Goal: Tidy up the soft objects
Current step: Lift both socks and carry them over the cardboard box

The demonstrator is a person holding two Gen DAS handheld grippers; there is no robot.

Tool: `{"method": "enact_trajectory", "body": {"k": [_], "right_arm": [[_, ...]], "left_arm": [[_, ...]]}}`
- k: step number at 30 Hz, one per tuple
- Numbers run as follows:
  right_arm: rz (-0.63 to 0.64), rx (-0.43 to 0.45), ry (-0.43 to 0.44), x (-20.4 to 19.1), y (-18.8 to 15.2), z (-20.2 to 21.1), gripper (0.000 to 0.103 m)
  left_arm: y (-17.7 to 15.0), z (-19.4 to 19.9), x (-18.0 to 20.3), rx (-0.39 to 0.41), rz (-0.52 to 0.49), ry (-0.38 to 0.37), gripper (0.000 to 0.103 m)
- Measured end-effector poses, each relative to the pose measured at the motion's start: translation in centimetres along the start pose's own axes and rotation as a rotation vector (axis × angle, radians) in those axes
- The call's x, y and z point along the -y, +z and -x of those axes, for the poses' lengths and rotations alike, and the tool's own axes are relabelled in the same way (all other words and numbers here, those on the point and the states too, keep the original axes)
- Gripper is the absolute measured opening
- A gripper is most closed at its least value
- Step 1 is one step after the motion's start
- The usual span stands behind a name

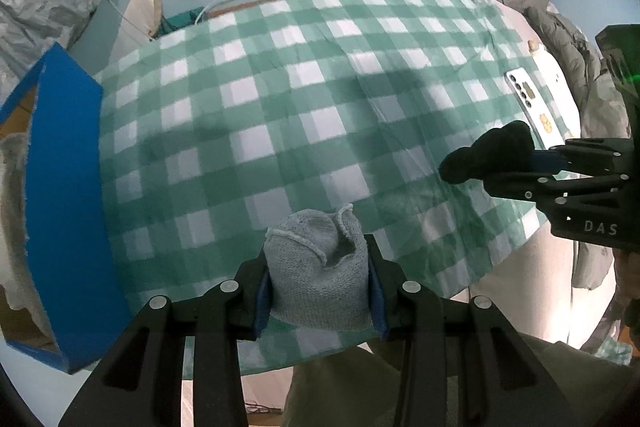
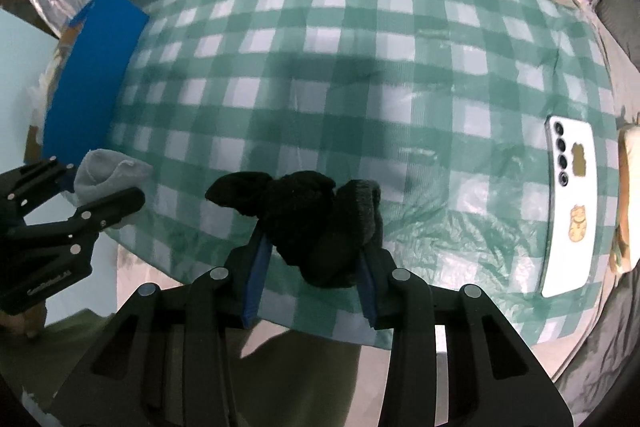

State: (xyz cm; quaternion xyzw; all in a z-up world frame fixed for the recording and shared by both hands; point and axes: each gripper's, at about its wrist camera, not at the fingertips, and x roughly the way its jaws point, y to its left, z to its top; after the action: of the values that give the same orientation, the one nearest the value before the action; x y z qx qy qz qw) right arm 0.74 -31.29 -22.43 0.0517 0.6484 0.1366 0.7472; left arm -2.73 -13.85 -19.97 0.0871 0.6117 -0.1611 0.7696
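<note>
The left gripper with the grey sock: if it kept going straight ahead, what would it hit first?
Probably nothing soon: the left gripper, holding the grey sock, points across bare checked cloth. The blue box sits aside.

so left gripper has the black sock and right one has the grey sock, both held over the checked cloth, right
Swapped. The left gripper is shut on the grey sock, shown in the left wrist view; the right gripper is shut on the black sock. Both are over the checked cloth.

Blue box (image 1: 64, 187) interior mostly cut off; grey sock (image 1: 320, 275) base behind tool pads.
</note>
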Motion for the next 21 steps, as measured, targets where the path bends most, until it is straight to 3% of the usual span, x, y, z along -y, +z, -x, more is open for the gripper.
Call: {"method": "enact_trajectory", "body": {"k": [21], "right_arm": [[0.018, 0.137, 0.05, -5.0, 5.1, 6.2, 0.038]], "left_arm": [[3.1, 6.6, -5.1, 0.124, 0.087, 0.038, 0.04]]}}
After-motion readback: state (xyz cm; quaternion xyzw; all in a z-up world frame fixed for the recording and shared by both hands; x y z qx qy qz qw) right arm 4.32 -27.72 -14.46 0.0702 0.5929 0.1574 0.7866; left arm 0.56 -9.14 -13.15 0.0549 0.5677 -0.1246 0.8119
